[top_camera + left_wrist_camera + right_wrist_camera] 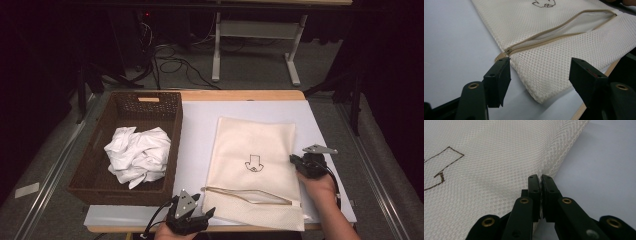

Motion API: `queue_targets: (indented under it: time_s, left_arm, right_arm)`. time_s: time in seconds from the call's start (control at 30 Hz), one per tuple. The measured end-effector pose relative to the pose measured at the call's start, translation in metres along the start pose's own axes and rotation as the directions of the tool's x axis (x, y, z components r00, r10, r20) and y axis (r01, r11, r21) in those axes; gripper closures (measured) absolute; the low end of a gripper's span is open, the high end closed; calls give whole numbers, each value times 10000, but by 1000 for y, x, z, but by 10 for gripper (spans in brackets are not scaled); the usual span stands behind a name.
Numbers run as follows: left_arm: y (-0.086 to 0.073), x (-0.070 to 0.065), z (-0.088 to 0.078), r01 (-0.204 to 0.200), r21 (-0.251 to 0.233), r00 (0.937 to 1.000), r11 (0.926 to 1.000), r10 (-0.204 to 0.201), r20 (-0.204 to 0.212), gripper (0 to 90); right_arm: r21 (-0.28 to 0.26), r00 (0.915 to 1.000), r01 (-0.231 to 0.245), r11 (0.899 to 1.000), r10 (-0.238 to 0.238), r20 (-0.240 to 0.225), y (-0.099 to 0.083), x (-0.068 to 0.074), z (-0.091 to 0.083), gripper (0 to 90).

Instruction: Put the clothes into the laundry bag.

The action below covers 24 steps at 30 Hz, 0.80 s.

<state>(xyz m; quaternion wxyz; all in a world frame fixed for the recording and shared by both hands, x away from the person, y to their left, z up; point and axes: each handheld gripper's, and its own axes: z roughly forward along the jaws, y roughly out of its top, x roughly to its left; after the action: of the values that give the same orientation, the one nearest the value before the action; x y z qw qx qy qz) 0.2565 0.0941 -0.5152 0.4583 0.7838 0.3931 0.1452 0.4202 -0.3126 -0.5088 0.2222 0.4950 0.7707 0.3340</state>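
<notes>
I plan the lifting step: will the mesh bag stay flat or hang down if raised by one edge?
Probably it sags: the mesh bag is thin netting, puckering where the right gripper pinches its edge. It looks light and flat. Its open zipper may gape.

Lying on the table are one cream mesh bag [252, 150] bearing one printed emblem [253, 164] and one zipper [250, 196], and one brown wicker basket [96, 165] holding one crumpled white cloth [137, 155]. Two handheld grippers are showing, the left gripper [205, 212] and the right gripper [292, 158].
</notes>
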Motion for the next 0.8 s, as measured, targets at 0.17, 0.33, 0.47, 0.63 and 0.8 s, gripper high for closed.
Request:
queue_targets:
  time_s: [0.17,0.33,0.47,0.63,0.8]
  left_arm:
    - [3,-3,8,-167,170,9998,9997,164,138,340]
    - [7,-4,15,-215,262,9993,9994,207,296,340]
    - [9,-5,23,-280,551,9991,9981,262,335,345]
    - [12,-4,34,-386,1011,9991,9941,369,187,368]
    - [13,-4,41,-423,1132,9991,9927,410,146,455]
  right_arm:
    - [-66,9987,-312,9995,314,400,-8,-12,-12,881]
    - [-71,9957,-421,9991,425,817,-20,-21,-25,881]
    - [-97,9948,-417,9991,425,930,-26,-25,-31,802]
    - [-517,9943,-422,9978,470,953,-31,-22,-45,574]
    - [-757,9951,-268,9968,338,926,-36,-16,-59,510]
